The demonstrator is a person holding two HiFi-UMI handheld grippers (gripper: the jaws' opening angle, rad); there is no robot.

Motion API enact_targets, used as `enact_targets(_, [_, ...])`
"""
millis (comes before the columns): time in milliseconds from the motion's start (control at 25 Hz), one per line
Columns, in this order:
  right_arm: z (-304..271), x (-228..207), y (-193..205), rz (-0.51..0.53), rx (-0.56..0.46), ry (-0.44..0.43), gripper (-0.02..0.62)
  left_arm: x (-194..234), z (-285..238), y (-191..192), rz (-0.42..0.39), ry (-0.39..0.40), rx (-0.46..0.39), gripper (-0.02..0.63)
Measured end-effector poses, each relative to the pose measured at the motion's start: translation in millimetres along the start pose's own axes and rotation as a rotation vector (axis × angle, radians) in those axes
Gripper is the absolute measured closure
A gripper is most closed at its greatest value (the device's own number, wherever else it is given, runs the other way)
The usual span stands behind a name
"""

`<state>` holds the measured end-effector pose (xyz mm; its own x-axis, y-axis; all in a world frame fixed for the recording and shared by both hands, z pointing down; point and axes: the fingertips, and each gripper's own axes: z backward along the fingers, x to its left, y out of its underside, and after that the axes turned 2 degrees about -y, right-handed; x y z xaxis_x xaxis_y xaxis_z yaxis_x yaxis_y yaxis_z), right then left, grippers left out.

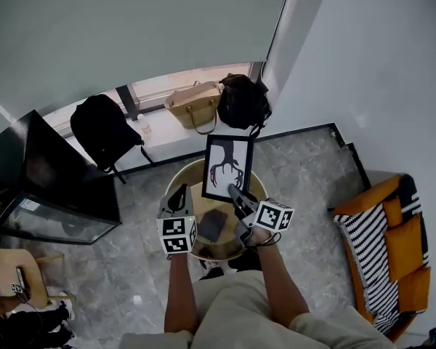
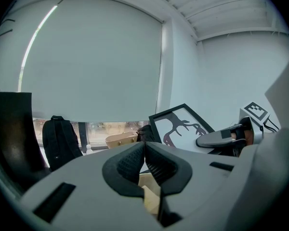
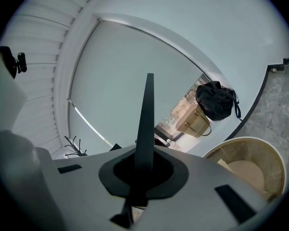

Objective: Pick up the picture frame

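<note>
The picture frame [image 1: 228, 167] has a black border and a white print of a dark antler shape. It is lifted, standing upright above the round table [image 1: 176, 177]. My right gripper [image 1: 239, 198] is shut on its lower edge. In the right gripper view the frame [image 3: 145, 114] shows edge-on as a thin dark strip rising out of the right gripper [image 3: 143, 170]. My left gripper [image 1: 179, 198] hovers to the left of the frame, shut and holding nothing. In the left gripper view the left gripper [image 2: 145, 161] has its pads together, with the frame [image 2: 180, 127] and the right gripper [image 2: 213, 139] beyond it to the right.
A dark flat object [image 1: 212, 225] lies on the table. A black backpack [image 1: 102, 129], a wicker bag [image 1: 195, 106] and a black bag [image 1: 243, 100] stand by the window. A dark cabinet [image 1: 51, 184] is at left, an orange striped armchair [image 1: 385, 246] at right.
</note>
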<state>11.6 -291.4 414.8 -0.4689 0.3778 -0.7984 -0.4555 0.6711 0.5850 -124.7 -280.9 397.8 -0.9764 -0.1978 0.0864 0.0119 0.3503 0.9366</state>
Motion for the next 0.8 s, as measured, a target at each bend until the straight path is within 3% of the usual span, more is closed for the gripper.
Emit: enact_targets(800, [-4, -11, 2, -0.020, 0.008, -0.003, 0.555, 1, -7, 8, 0.000, -0.005, 0.020, 0.583])
